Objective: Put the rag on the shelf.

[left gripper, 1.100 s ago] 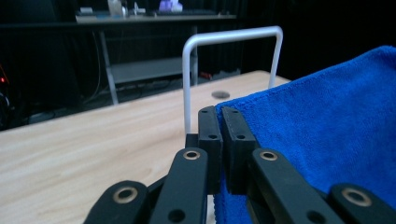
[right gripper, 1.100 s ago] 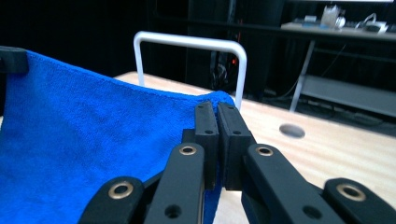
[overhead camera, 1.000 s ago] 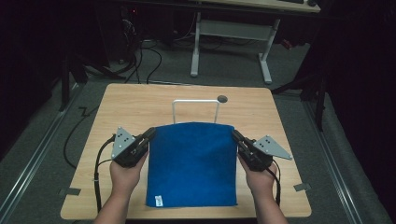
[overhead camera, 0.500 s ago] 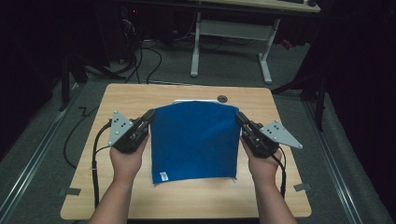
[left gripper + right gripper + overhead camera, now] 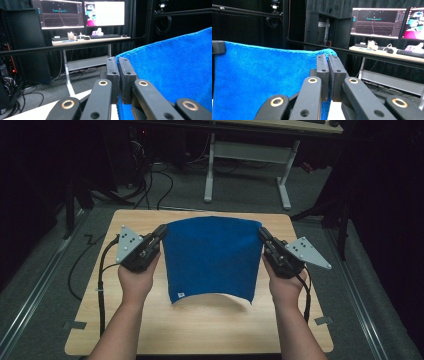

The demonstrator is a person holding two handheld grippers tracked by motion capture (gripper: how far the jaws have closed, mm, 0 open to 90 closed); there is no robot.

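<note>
Closest to me, the person's two forearms come in over the near edge of the wooden surface (image 5: 210, 330), each hand wrapped around a black claw. The left hand (image 5: 135, 281) holds the left claw (image 5: 161, 231), and its two jaws are pressed together on the upper left corner of a blue cloth (image 5: 212, 257); in the left gripper view the left claw (image 5: 119, 75) has the cloth (image 5: 172, 75) edge pinched in the narrow seam between the jaws. The right hand (image 5: 285, 287) holds the right claw (image 5: 262, 233), likewise clamped on the cloth's upper right corner, and the right gripper view shows the right claw (image 5: 328, 75) with the cloth (image 5: 262, 75) squeezed between its jaws and spreading away to the side. The cloth is stretched taut between the two claws and lifted, hanging above the middle of the surface with its lower edge curling free; a small white tag (image 5: 180, 295) sits near its lower left corner. A black cable (image 5: 101, 280) trails from the left claw across the surface. Farther off, beyond the surface, stands a white-legged desk (image 5: 250, 165), which carries lit monitors (image 5: 82, 13) and a keyboard (image 5: 107, 36), with loose cords on the dark floor beneath.
</note>
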